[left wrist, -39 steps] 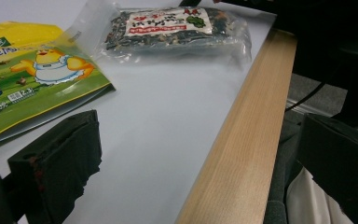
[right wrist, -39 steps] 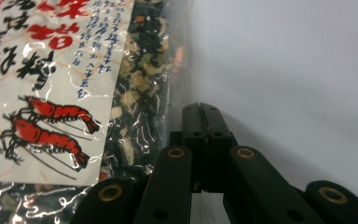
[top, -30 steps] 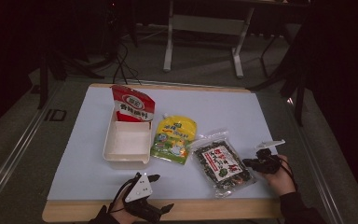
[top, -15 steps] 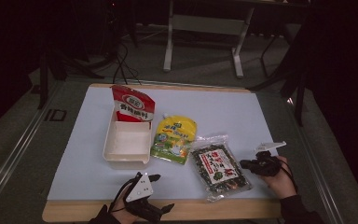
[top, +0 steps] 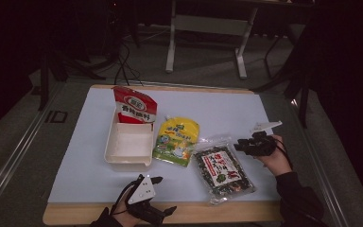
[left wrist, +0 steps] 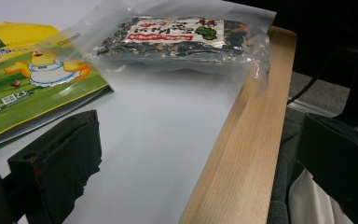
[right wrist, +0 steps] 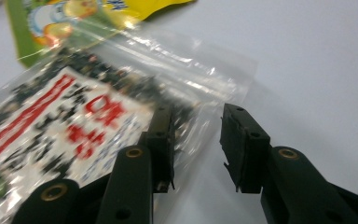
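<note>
Right gripper view: fingers (right wrist: 244,144) parted at seaweed bag's (right wrist: 74,116) edge, nothing clamped yet; closing on it is judged next.

Since a second ago the clear seaweed packet (top: 224,170) has shifted relative to the white tray (top: 129,146). It lay slightly farther up the table, its top edge close to the yellow pouch (top: 177,141) beside the tray; half a second ago it had slid nearer the table's front edge, and now it lies turned a little, its lower end reaching toward that edge, further from the tray. The right gripper (top: 246,146) has drawn away from the packet: earlier it sat at the packet's right edge, now it stands just off its upper right corner, jaws parted, one jaw over the plastic rim (right wrist: 223,88).
</note>
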`<control>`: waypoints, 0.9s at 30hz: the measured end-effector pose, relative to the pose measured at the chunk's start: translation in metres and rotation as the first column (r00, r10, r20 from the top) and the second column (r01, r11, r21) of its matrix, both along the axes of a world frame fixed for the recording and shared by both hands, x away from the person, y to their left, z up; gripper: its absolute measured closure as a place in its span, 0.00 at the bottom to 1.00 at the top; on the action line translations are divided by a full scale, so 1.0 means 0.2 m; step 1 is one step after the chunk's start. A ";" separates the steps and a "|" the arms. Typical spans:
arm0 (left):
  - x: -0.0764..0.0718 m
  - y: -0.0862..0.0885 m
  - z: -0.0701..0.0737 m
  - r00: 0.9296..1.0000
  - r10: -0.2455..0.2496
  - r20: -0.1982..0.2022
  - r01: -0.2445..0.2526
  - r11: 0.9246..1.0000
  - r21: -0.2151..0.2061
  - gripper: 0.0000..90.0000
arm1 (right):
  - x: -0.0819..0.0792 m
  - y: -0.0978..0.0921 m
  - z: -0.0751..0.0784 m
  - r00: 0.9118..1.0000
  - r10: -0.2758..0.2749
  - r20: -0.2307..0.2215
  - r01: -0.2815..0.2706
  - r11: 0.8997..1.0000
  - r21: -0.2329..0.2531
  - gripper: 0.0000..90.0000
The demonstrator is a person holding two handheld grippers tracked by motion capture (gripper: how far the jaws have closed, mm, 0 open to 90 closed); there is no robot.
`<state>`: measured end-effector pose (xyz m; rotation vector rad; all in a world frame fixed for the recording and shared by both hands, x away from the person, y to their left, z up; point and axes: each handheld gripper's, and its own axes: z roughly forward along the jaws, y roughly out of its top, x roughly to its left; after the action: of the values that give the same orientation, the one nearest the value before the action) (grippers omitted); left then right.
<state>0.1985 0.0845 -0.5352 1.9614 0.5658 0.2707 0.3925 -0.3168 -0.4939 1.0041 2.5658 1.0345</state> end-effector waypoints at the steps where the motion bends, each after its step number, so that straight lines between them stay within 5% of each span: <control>1: 0.00 0.00 0.00 1.000 0.001 0.001 -0.001 1.000 0.000 0.02 | 0.02 0.01 -0.01 1.000 0.001 -0.002 -0.001 1.000 -0.006 0.69; 15: -0.02 0.02 0.00 1.000 0.019 0.000 -0.019 1.000 0.003 0.02 | 0.30 0.09 -0.09 0.999 -0.013 -0.045 0.010 0.998 -0.055 0.52; 27: -0.03 0.04 -0.01 0.999 0.042 -0.004 -0.042 0.999 0.004 0.02 | 0.38 0.14 -0.15 0.986 0.082 -0.145 -0.090 0.995 -0.046 0.48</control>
<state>0.1917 0.0933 -0.5364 1.9563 0.6099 0.2944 0.4690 -0.2888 -0.5231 0.9958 2.7590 0.9423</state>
